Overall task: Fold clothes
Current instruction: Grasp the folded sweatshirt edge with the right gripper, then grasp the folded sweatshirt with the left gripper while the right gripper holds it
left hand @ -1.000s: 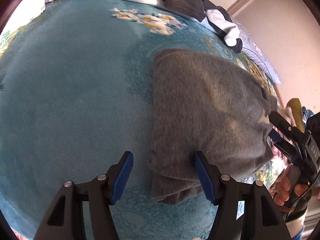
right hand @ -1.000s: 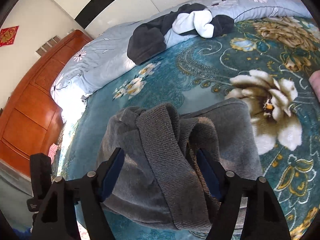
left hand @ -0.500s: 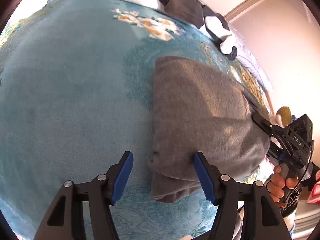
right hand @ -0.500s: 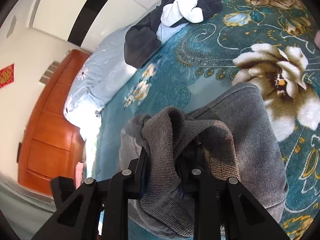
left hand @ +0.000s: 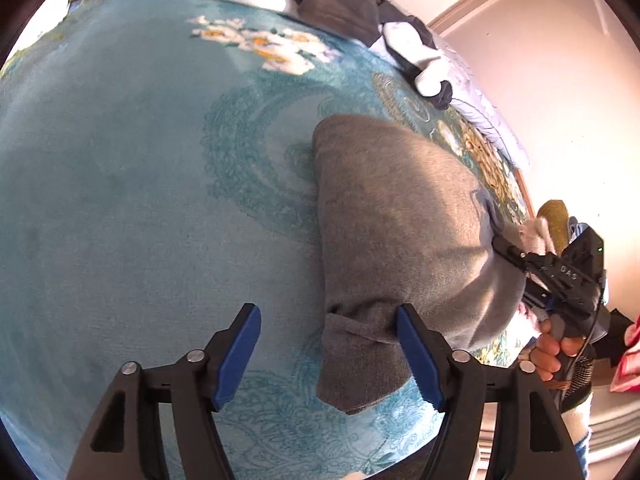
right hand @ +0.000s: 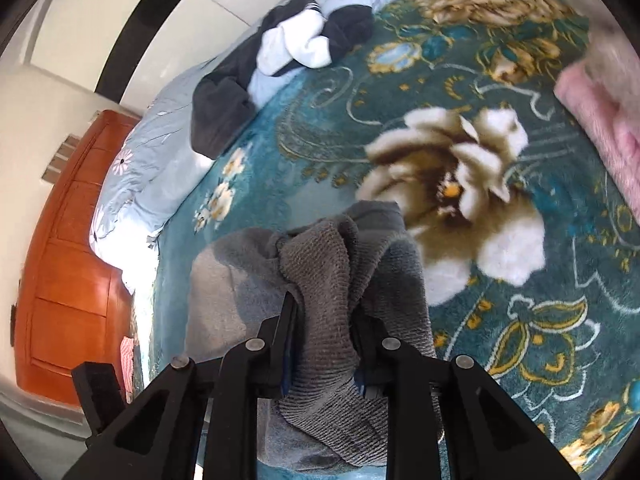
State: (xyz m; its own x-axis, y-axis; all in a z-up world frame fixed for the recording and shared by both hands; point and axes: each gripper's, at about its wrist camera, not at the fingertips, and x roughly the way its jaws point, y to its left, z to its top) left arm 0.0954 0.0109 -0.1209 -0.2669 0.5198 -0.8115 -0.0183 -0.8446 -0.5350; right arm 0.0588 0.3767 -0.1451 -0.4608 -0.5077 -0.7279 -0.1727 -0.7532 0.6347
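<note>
The grey sweater (left hand: 400,240) lay on the bed (left hand: 140,200), folded into a thick bundle near the edge closest to the person. It looked soft and limp, a knitted cloth of some weight but not heavy, and not slippery; a fold of it would sag if held at one point only. The ribbed hem (right hand: 324,300) was thicker and gave a firm place to take hold.

The right tongs (right hand: 320,320) were pressed together on this ribbed hem, pinching it and lifting it a little above the rest of the bundle. The left tongs (left hand: 328,332) were spread apart, low over the blanket, with one finger (left hand: 416,344) touching the near corner of the sweater and nothing between them.

I judged that a second hold at the near corner would keep the layers from sliding apart.

Counted: one grey sweater under work; one heap of dark and white clothes (right hand: 288,64) at the far edge by the pale quilt (right hand: 160,152); one pink cloth (right hand: 600,120) at the right edge.
</note>
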